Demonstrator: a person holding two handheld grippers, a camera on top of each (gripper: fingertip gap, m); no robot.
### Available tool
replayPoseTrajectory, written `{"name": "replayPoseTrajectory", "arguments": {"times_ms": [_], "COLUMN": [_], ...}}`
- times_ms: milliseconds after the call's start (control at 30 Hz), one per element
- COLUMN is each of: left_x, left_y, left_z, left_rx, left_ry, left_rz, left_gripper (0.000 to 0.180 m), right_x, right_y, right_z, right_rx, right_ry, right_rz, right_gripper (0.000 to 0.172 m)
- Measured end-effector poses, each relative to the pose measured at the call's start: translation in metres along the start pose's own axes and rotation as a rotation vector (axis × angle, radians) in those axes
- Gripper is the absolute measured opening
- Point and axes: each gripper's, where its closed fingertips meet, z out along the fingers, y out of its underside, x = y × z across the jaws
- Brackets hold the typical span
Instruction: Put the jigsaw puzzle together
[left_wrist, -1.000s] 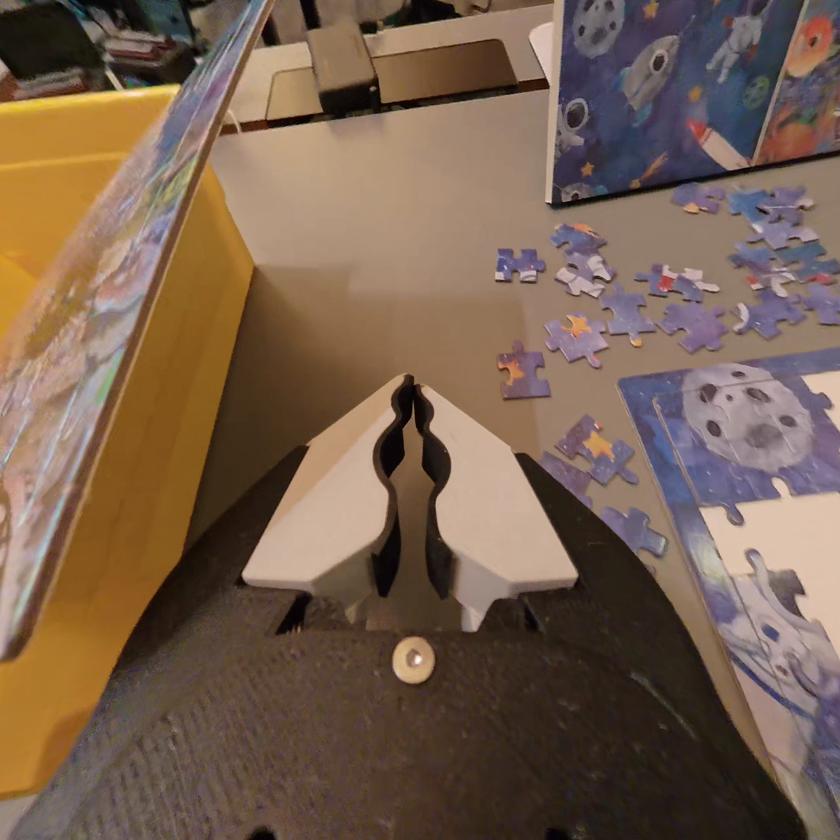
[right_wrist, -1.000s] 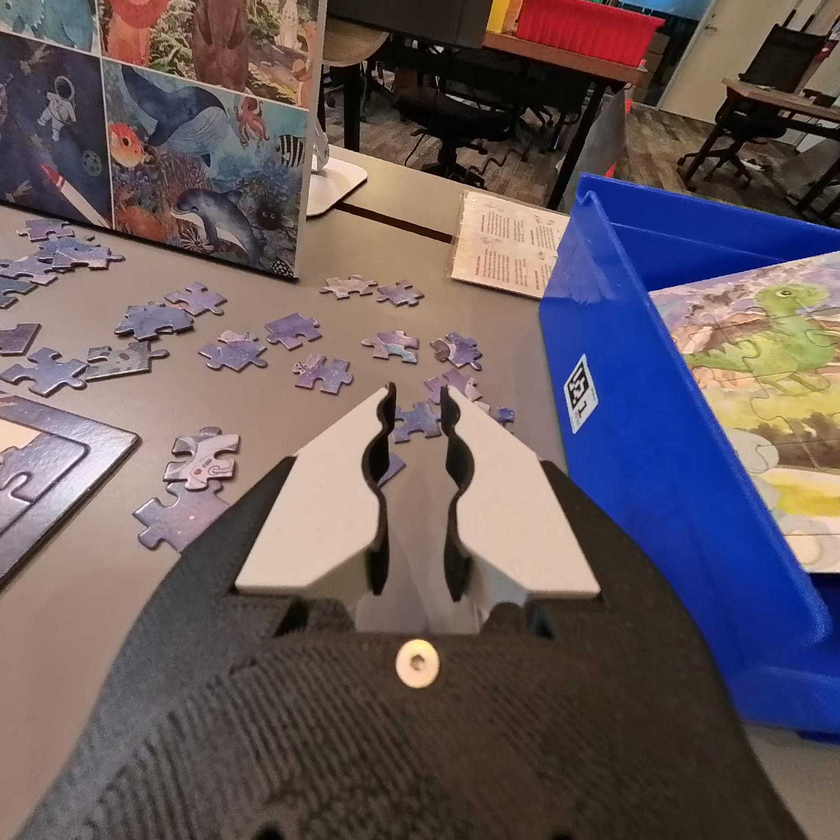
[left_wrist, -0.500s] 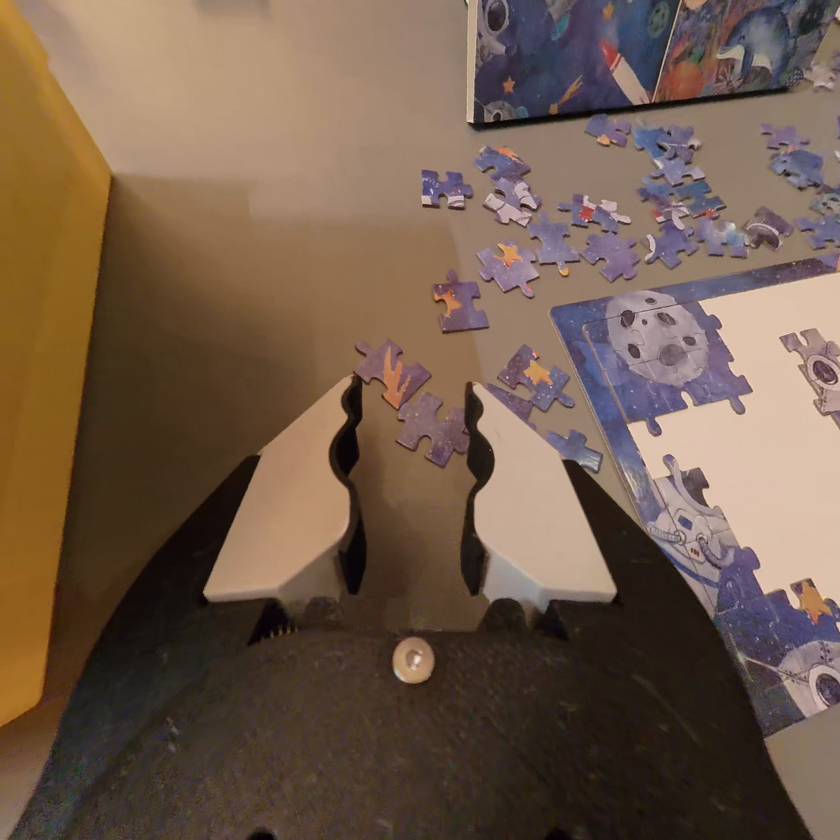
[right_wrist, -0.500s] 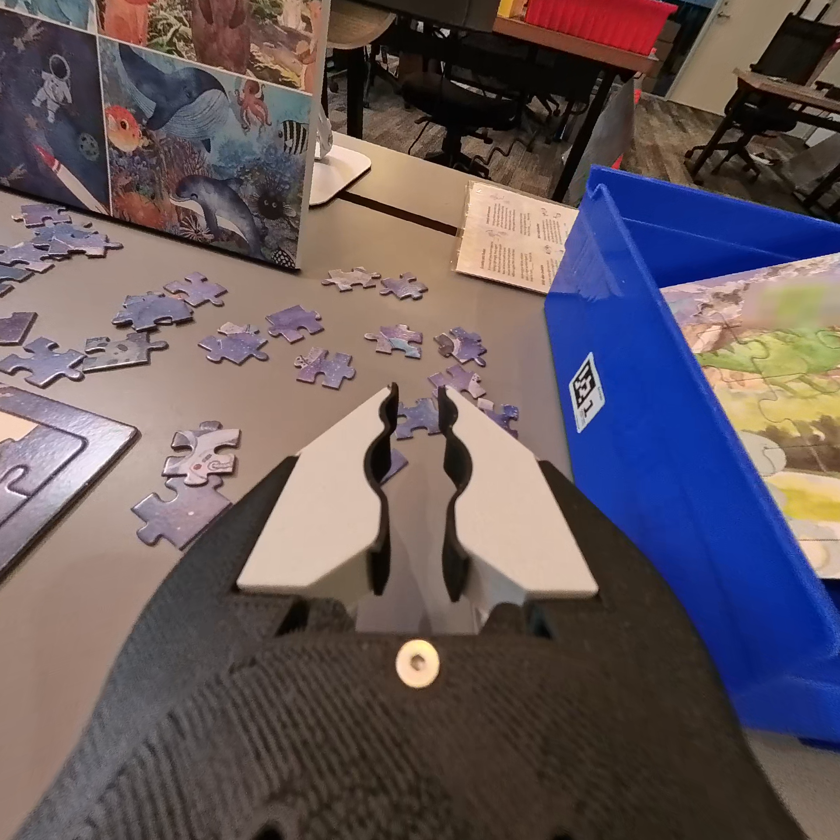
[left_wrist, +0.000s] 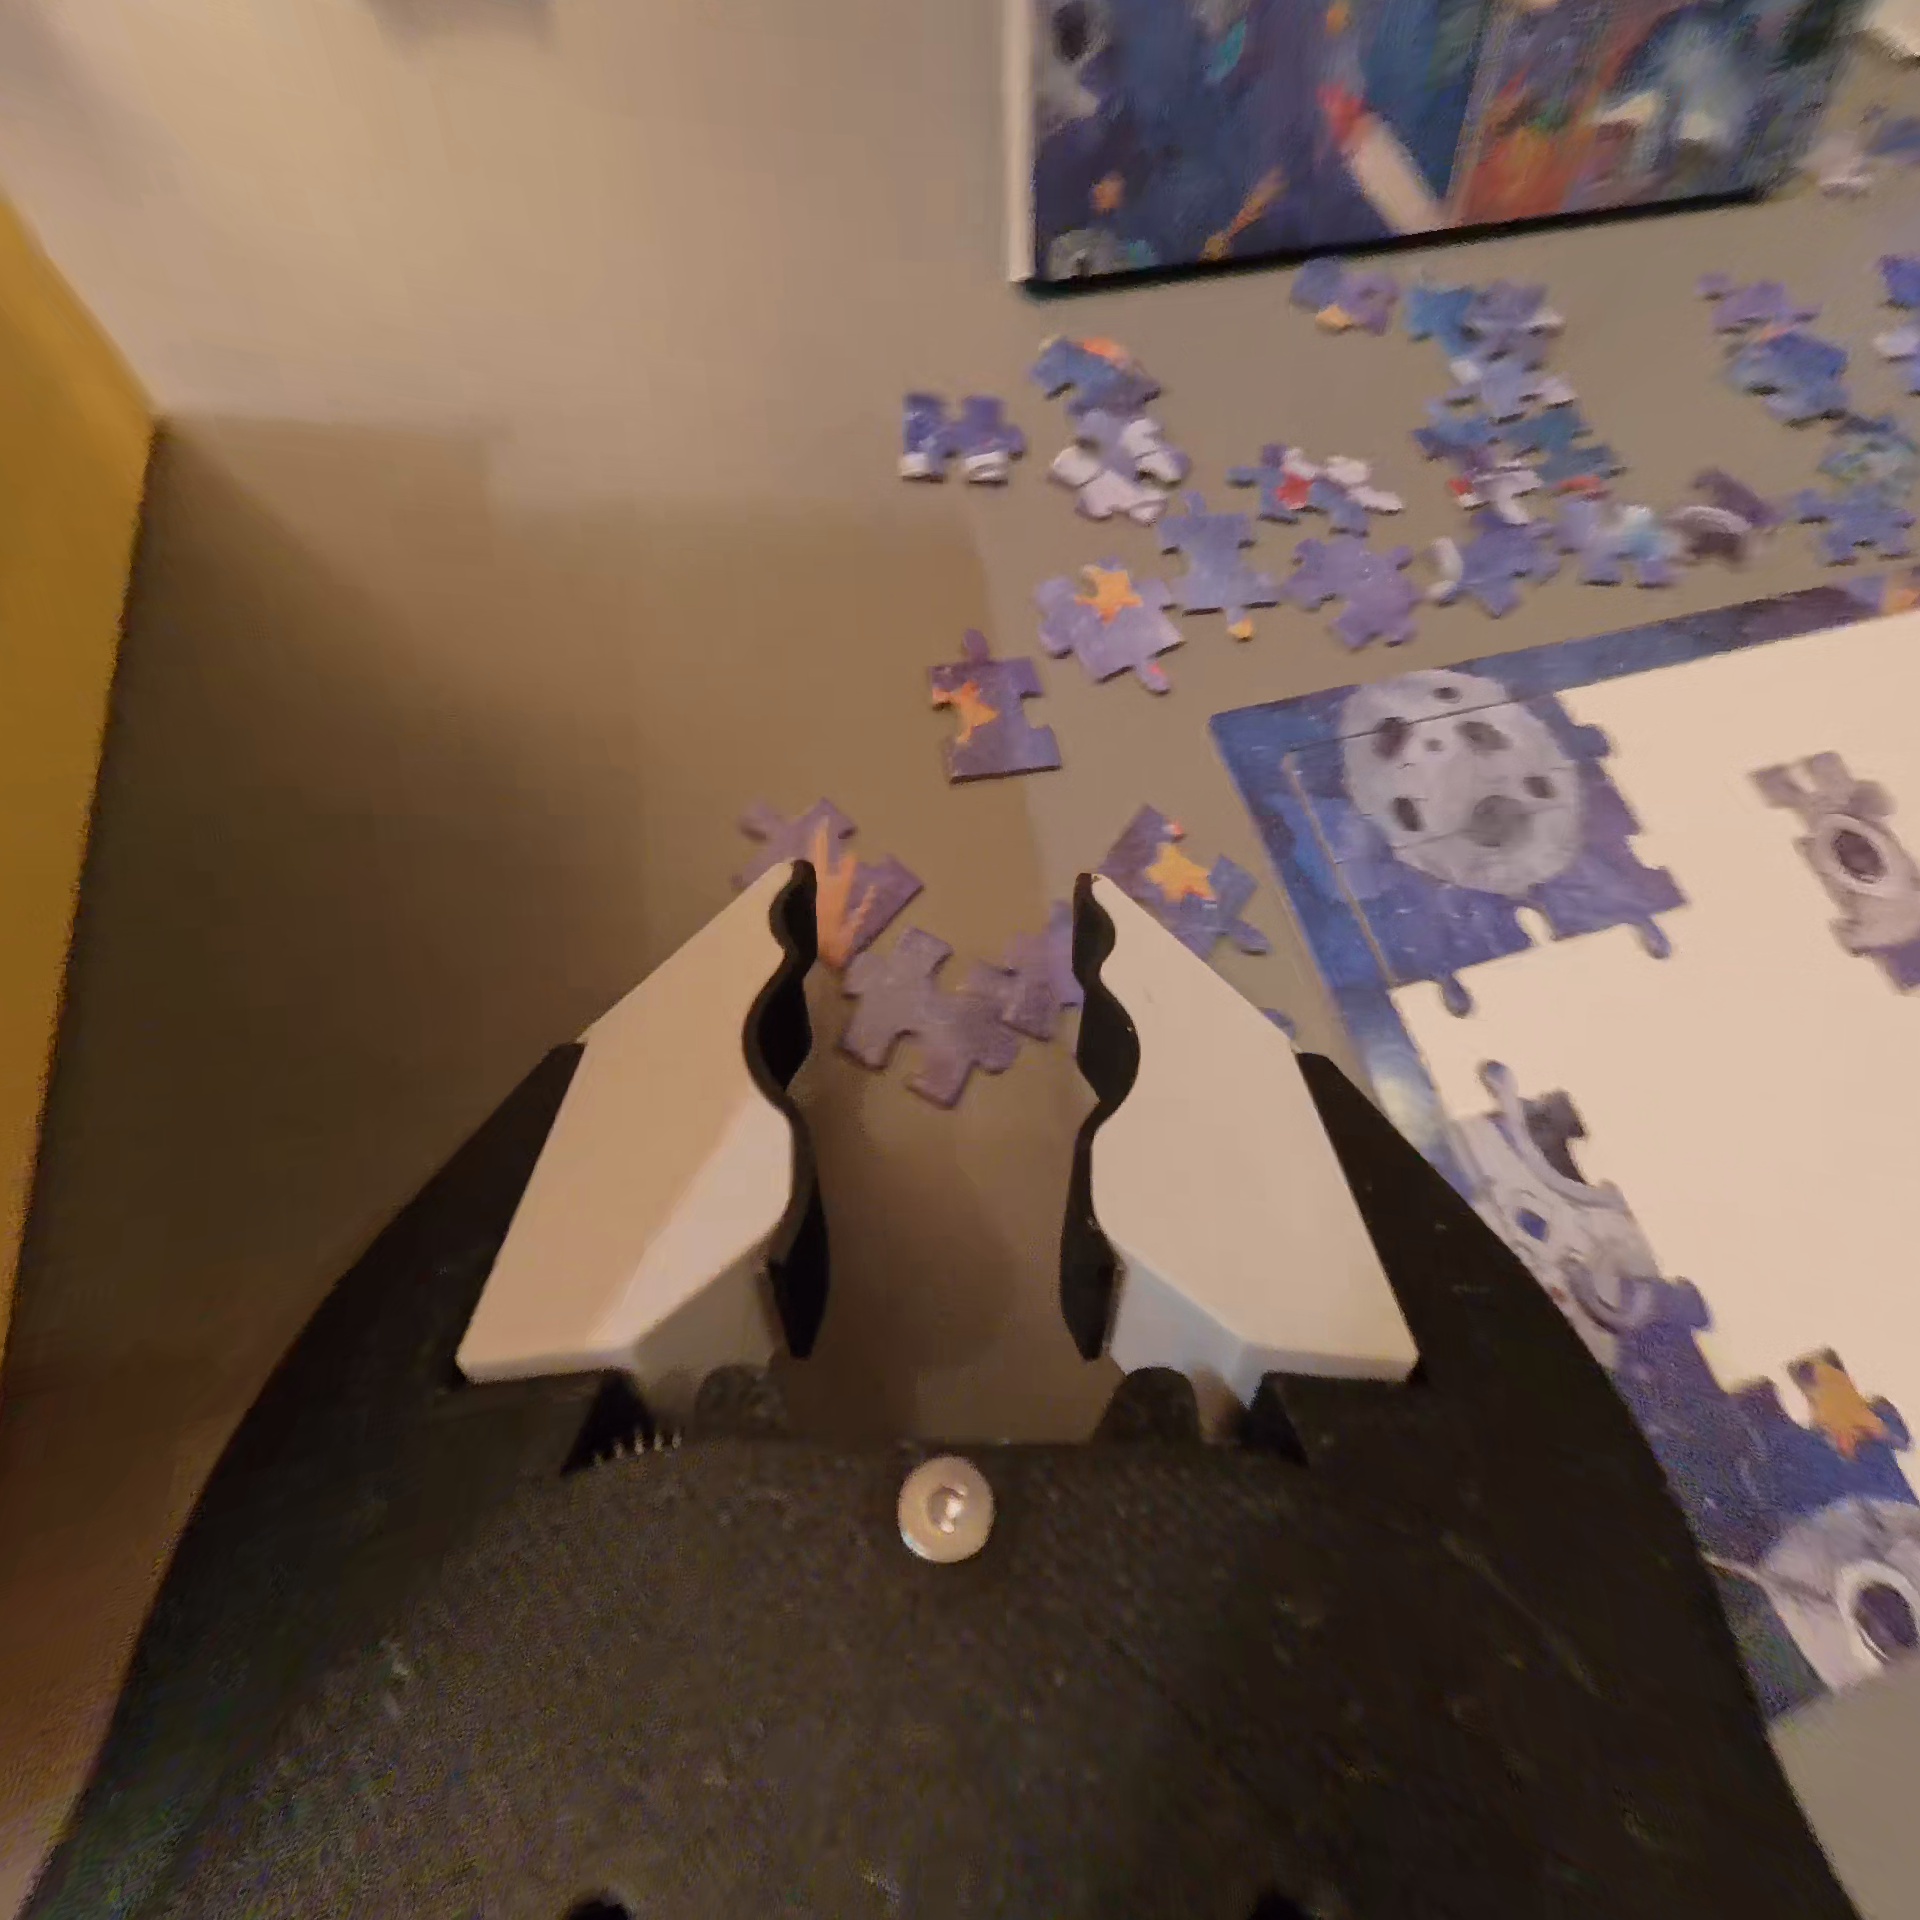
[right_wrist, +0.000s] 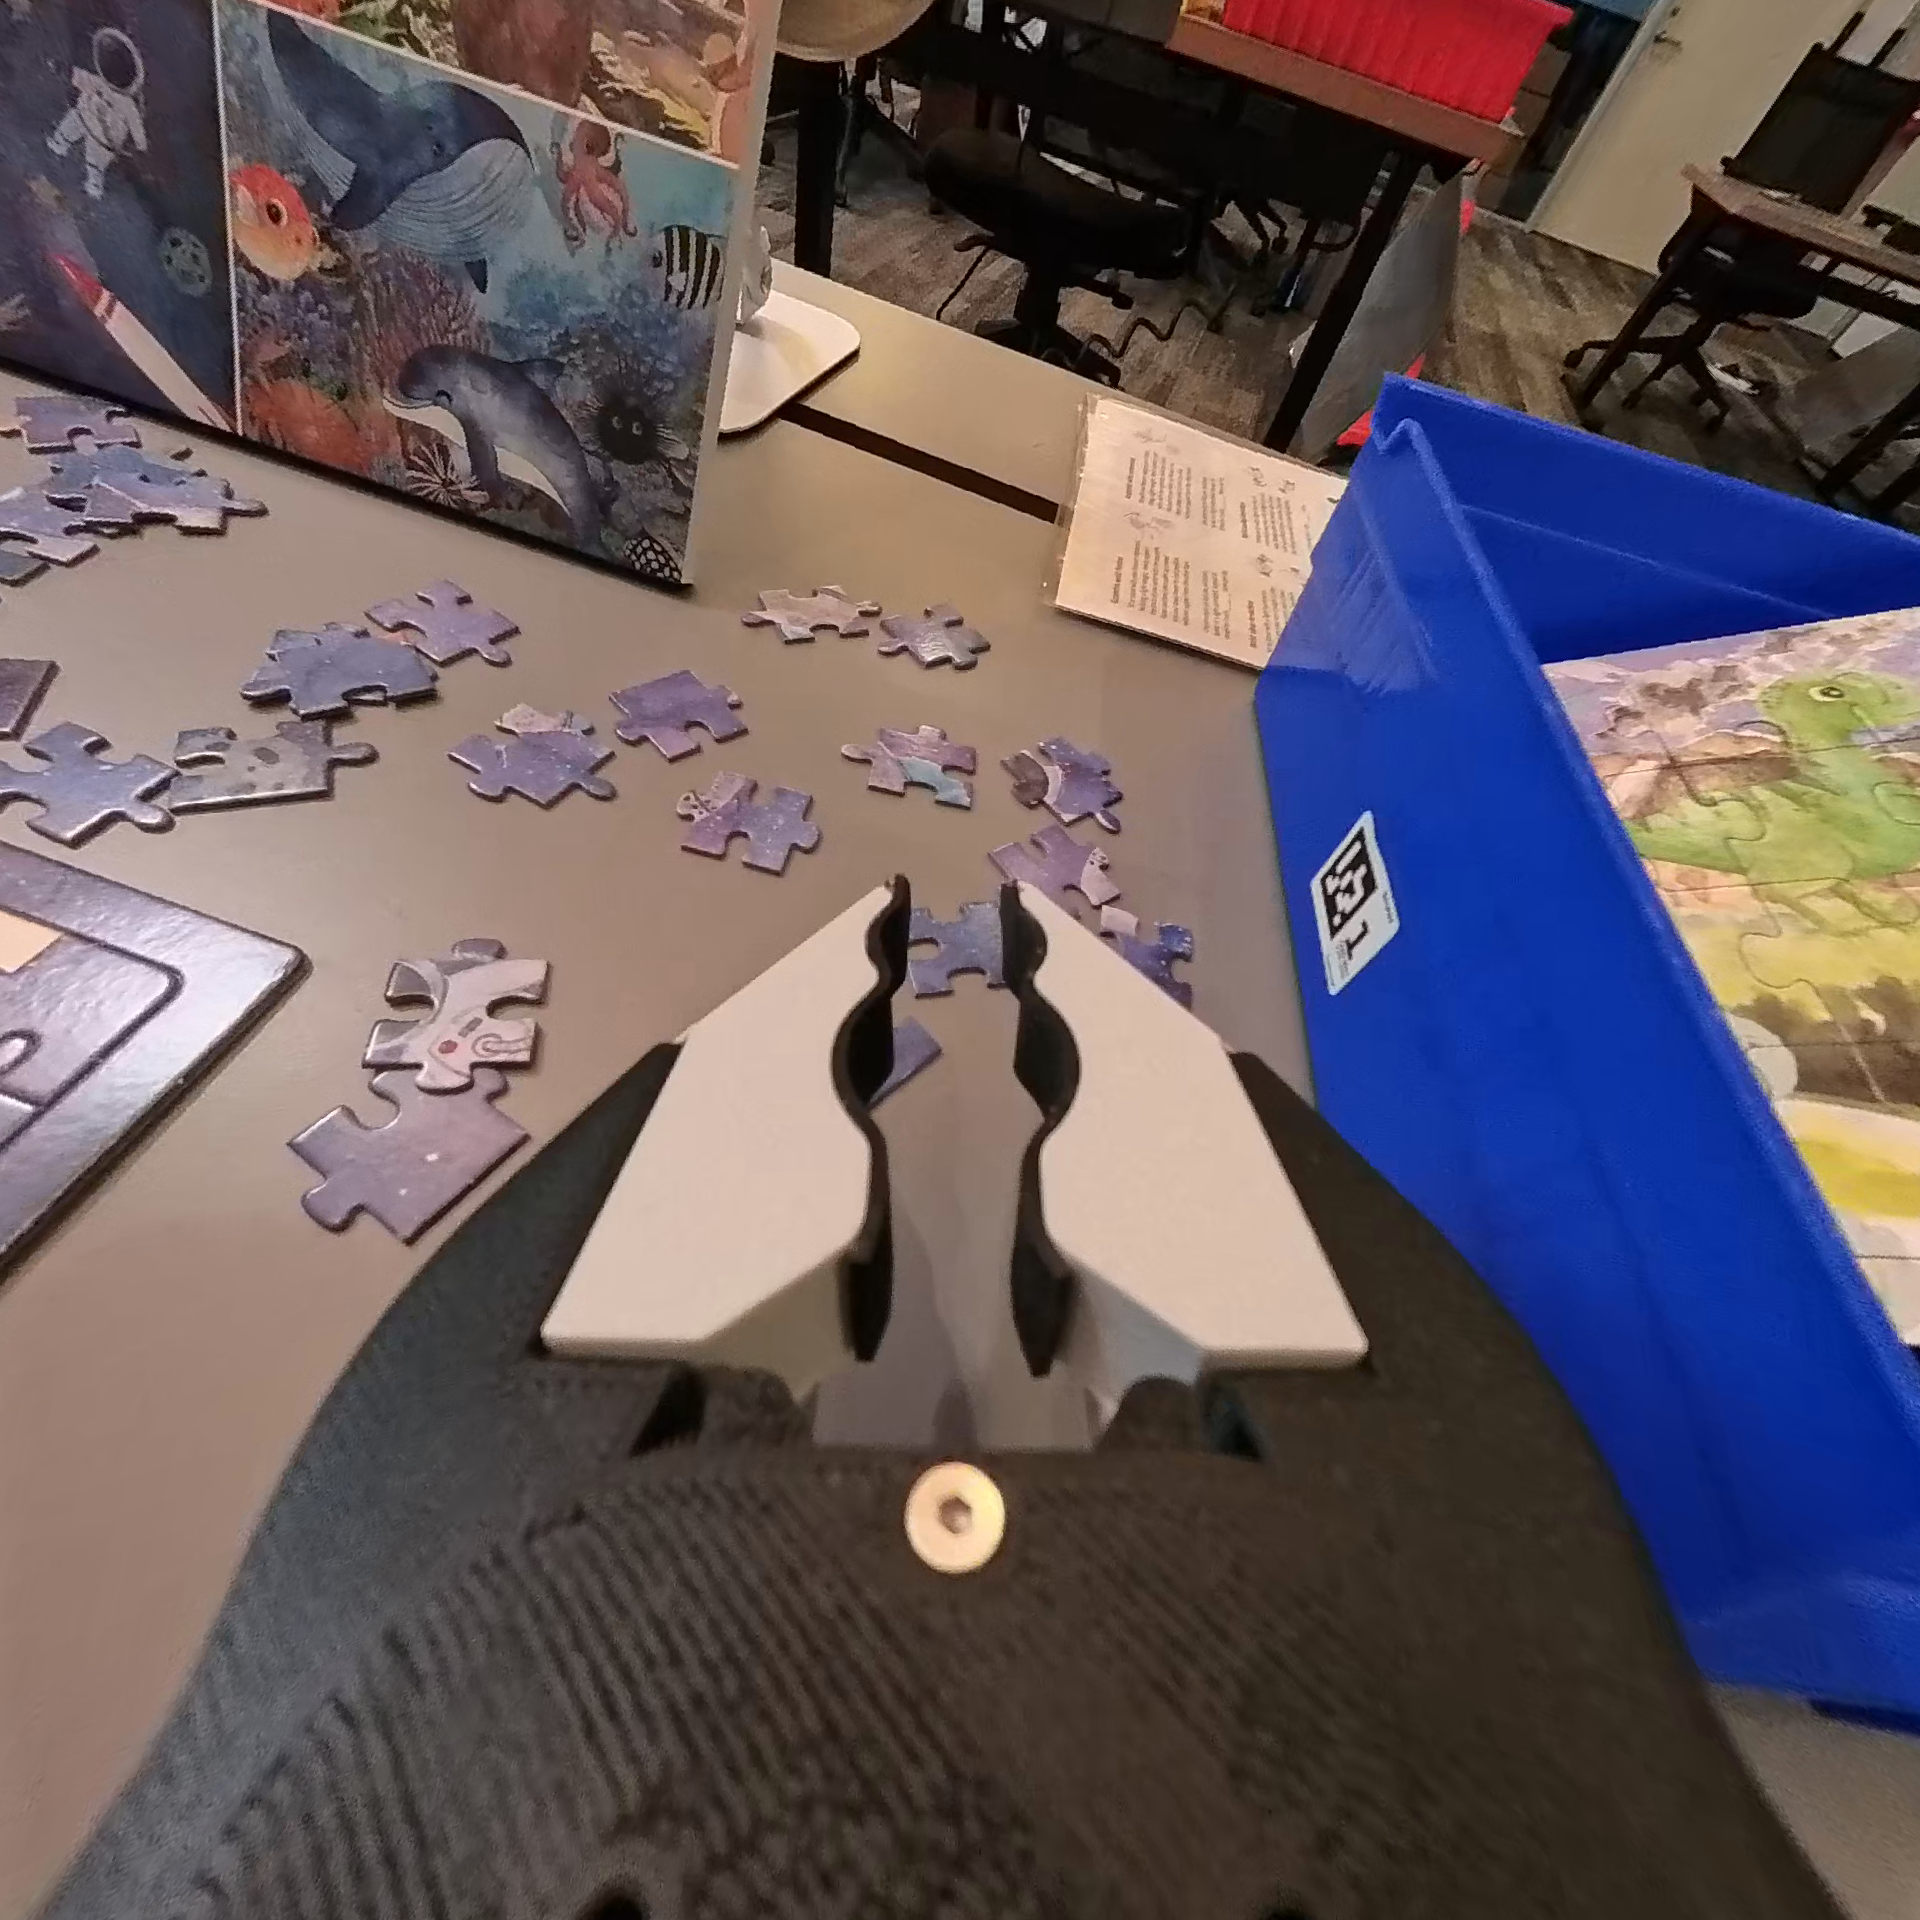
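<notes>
My left gripper (left_wrist: 940, 894) has its jaws wide apart, empty, over a plain purple puzzle piece (left_wrist: 935, 1023) lying flat on the grey table (left_wrist: 520, 727). My right gripper (right_wrist: 954, 899) hangs with jaws slightly apart, gripping nothing, above another purple piece (right_wrist: 961, 940) beside the blue bin (right_wrist: 1558, 1039). The puzzle tray (left_wrist: 1662, 935) is mostly bare white inside: moon corner (left_wrist: 1455, 800) fitted, many pieces loose.
</notes>
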Motion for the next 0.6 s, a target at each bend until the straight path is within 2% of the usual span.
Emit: {"name": "replayPoseTrajectory", "arguments": {"times_ms": [100,233,600], "left_x": [0.027,0.049,0.046], "left_y": [-0.003,0.006,0.013], "left_z": [0.000,0.007,0.014], "left_rx": [0.019,-0.038,-0.084], "left_ry": [0.112,0.164,0.145], "left_rz": [0.082,0.151,0.156], "left_gripper": [0.049,0.051,0.052], "right_x": [0.000,0.000,-0.003], "right_y": [0.000,-0.001,-0.003], "right_z": [0.000,-0.001,-0.002], "right_rx": [0.002,0.006,0.018], "right_ry": [0.000,0.001,0.019], "right_rz": [0.003,-0.004,-0.049], "right_gripper": [0.016,0.016,0.013]}}
